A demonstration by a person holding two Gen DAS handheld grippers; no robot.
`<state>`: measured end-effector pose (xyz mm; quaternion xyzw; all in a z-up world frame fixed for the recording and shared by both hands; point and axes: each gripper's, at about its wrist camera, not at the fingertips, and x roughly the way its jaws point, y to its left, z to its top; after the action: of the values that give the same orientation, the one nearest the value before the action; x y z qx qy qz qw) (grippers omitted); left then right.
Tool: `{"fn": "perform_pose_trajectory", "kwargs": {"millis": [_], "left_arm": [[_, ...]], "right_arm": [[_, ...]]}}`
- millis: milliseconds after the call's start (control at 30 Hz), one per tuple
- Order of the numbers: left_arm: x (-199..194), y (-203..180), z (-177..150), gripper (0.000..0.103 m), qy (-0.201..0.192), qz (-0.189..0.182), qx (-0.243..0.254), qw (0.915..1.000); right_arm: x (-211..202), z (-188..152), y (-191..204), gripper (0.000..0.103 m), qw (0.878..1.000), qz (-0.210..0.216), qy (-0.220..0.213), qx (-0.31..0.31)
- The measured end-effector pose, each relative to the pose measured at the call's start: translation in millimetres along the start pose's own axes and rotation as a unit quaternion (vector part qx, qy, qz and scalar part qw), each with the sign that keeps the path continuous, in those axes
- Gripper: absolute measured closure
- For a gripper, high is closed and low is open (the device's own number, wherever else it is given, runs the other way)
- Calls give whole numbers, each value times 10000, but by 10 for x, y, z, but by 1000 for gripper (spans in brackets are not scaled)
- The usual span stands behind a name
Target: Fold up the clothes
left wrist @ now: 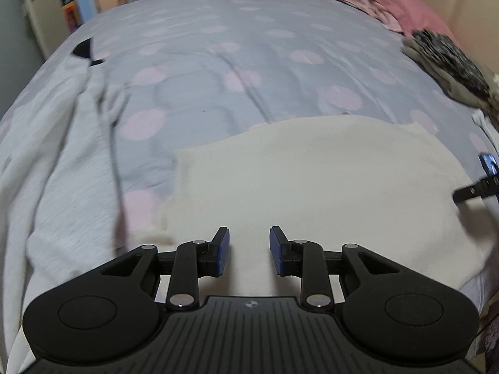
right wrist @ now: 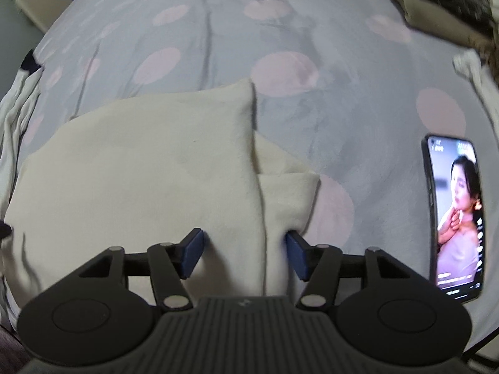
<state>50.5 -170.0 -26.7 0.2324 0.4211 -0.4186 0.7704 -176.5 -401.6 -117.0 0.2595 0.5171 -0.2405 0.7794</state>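
Note:
A cream garment (left wrist: 312,187) lies partly folded on the bed, near its front edge. It also shows in the right wrist view (right wrist: 140,171), with a folded sleeve (right wrist: 287,193) sticking out on its right side. My left gripper (left wrist: 249,249) is open and empty, just above the garment's near left part. My right gripper (right wrist: 244,251) is open, its jaws either side of the garment's right fold line, gripping nothing. The right gripper's tip (left wrist: 477,187) shows at the right edge of the left wrist view.
The bed has a grey cover with pink dots (left wrist: 234,62). A white garment (left wrist: 46,155) lies at the left. A lit phone (right wrist: 455,218) lies right of the cream garment. A patterned dark pile (left wrist: 452,62) and pink clothes (left wrist: 389,0) sit at the far right.

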Motion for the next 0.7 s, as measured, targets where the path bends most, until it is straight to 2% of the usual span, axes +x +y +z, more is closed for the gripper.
{"fn": "perform_pose_trajectory", "kwargs": {"millis": [100,267,333,500,700], "left_arm": [[139,-69,20,77,148,-43,119,9998],[333,-119,29,77,404,-65,161,9990],[369,-123,19,77,458,-68,160,9988],[380,-152,27,77,480,-53,234,9986],[379,-136,38,77,473,-104,214,9986]], "right_arm": [[69,75,-66,32,9996,134,36,264],[154,134,-127,31,9985,271,54,475],[166,132,-131,34,9985,250,22,494],[138,149,-136,53,9980,254,-45,569],[140,217,-379,53,9911,700,170,1118]]}}
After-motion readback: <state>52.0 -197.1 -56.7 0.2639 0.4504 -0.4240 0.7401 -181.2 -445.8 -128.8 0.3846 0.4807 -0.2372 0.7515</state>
